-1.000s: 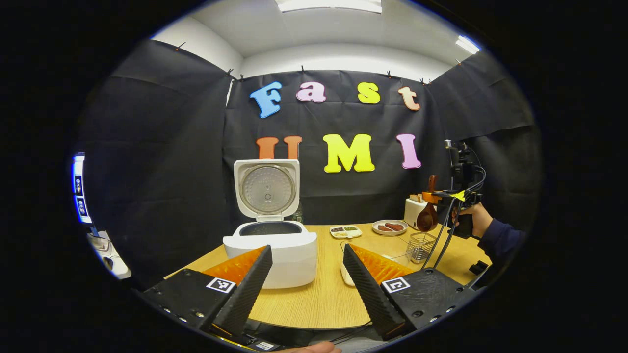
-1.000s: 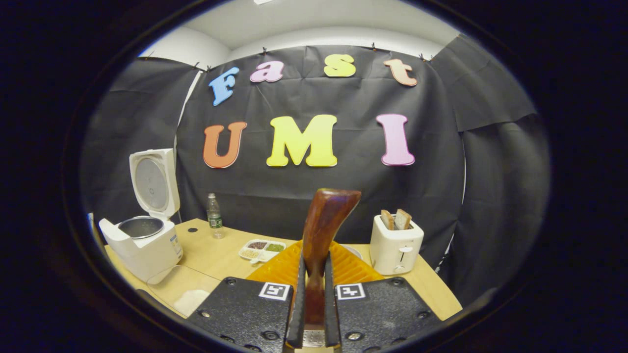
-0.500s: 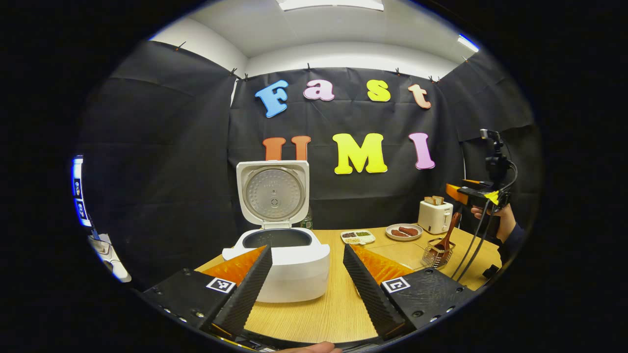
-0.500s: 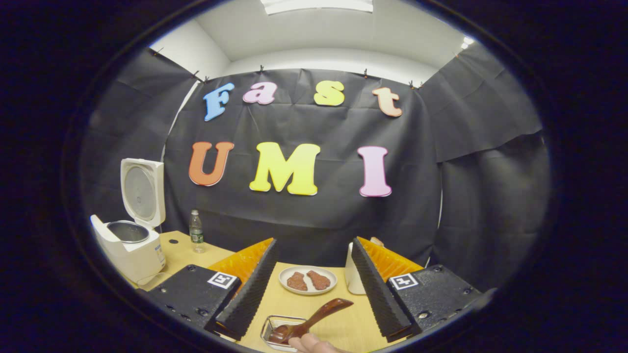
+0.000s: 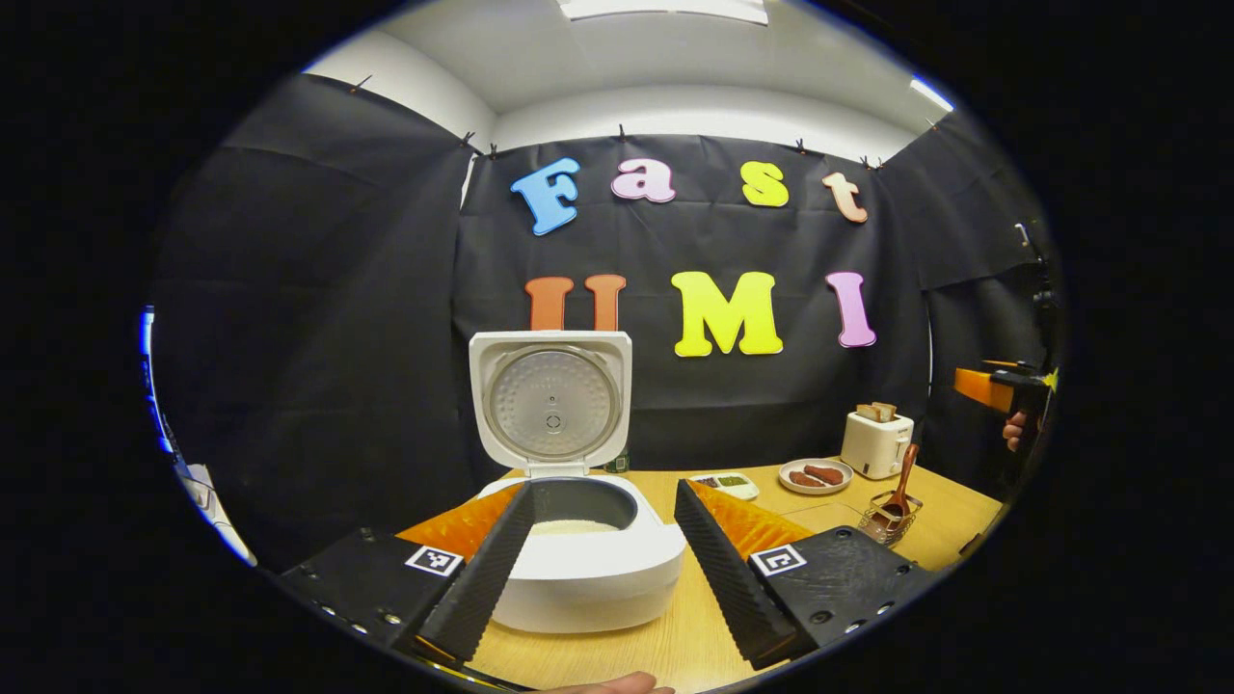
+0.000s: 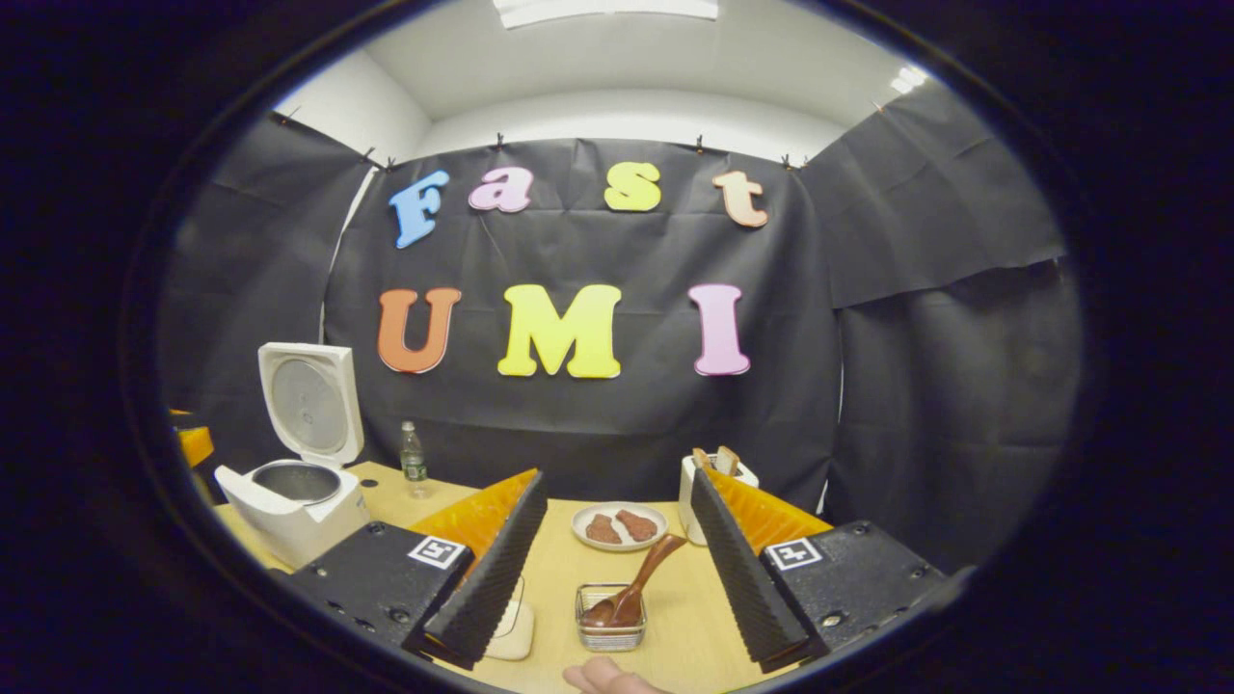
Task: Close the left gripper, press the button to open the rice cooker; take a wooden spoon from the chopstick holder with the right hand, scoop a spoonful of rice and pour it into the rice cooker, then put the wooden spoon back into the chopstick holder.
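Note:
The white rice cooker (image 5: 588, 569) stands with its lid (image 5: 551, 400) up, and white rice lies in its pot. My left gripper (image 5: 603, 559) is open just in front of it, a finger on either side. In the right gripper view the cooker (image 6: 294, 501) sits at the far left. The wooden spoon (image 6: 636, 588) leans bowl-down in the wire chopstick holder (image 6: 610, 622). My right gripper (image 6: 617, 559) is open above and behind the holder, with nothing between its fingers. The left gripper view shows the spoon (image 5: 902, 482) in the holder (image 5: 889, 520) at the right.
A white toaster (image 6: 715, 487) with bread, a plate of brown pieces (image 6: 619, 525) and a water bottle (image 6: 414, 461) stand toward the back of the wooden table (image 6: 694, 627). A sectioned dish (image 5: 725, 482) lies behind the cooker. A white flat dish (image 6: 511, 631) lies left of the holder.
My right gripper let go of the wooden spoon, opened and drew back from the holder, where the spoon now rests. My left gripper moved closer to the rice cooker.

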